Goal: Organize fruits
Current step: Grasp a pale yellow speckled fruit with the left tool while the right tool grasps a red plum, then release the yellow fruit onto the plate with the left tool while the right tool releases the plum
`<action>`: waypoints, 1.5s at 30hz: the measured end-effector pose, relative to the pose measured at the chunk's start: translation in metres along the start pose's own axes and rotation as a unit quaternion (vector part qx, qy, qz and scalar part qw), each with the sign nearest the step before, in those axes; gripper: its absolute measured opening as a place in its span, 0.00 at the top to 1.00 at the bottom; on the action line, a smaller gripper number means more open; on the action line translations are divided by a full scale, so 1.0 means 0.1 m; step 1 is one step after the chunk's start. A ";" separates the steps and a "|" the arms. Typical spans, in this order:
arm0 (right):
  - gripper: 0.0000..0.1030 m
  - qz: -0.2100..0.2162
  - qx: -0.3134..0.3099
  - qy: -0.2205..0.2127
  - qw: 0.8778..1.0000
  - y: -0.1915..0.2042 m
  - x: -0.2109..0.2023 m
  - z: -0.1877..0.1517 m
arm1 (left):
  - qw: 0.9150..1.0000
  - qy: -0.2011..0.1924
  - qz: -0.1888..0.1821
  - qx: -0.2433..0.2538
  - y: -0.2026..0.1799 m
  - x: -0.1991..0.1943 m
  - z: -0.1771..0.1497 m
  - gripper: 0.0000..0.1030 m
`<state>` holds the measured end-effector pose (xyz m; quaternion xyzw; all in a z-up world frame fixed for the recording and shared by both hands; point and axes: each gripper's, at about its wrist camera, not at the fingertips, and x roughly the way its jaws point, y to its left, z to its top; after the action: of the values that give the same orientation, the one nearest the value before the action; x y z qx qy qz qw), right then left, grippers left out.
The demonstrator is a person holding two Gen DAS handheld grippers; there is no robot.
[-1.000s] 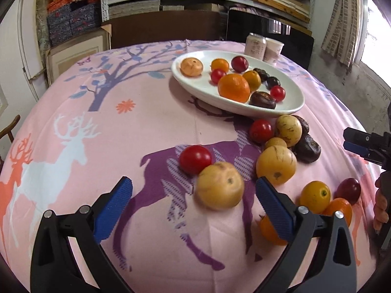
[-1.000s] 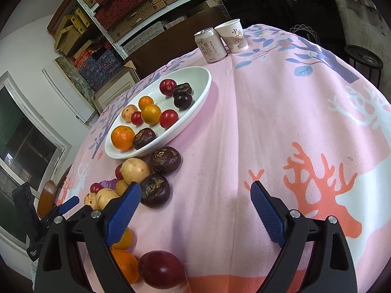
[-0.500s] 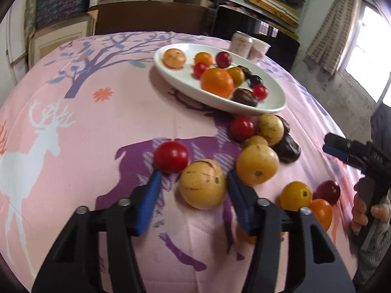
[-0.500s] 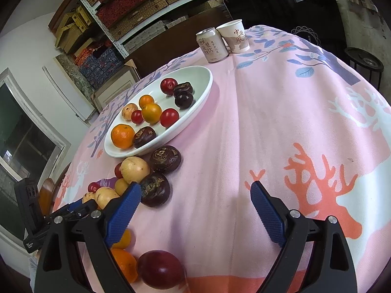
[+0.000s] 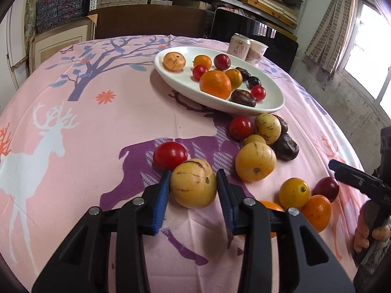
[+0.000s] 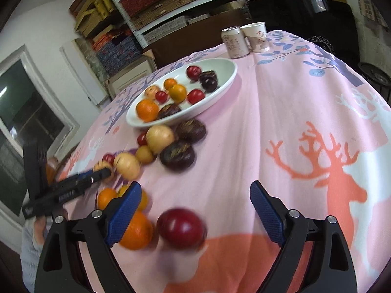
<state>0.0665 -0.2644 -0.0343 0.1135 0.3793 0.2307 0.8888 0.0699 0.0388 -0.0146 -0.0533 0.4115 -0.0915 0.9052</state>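
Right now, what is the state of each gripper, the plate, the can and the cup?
left gripper: closing, pads against the yellow striped fruit
right gripper: wide, closing a little, holds nothing
white plate: partly filled with fruits
can: upright; opened or not, cannot tell
paper cup: upright beside the can

The left gripper was wide open a second ago — its jaws are now closing on the striped yellow fruit, blue pads at both its sides. The right gripper has slid toward the plum — its jaws are narrowing slightly.
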 end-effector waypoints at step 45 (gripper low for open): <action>0.60 0.019 -0.013 -0.020 1.000 0.15 -0.13 0.93 | 0.999 -0.050 -0.021 -0.005 -0.03 -0.13 0.87 0.65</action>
<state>0.1213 -0.2608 0.0435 0.1134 0.3559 0.2506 0.8931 0.1268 0.0408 0.0524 -0.0709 0.3653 -0.1061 0.9221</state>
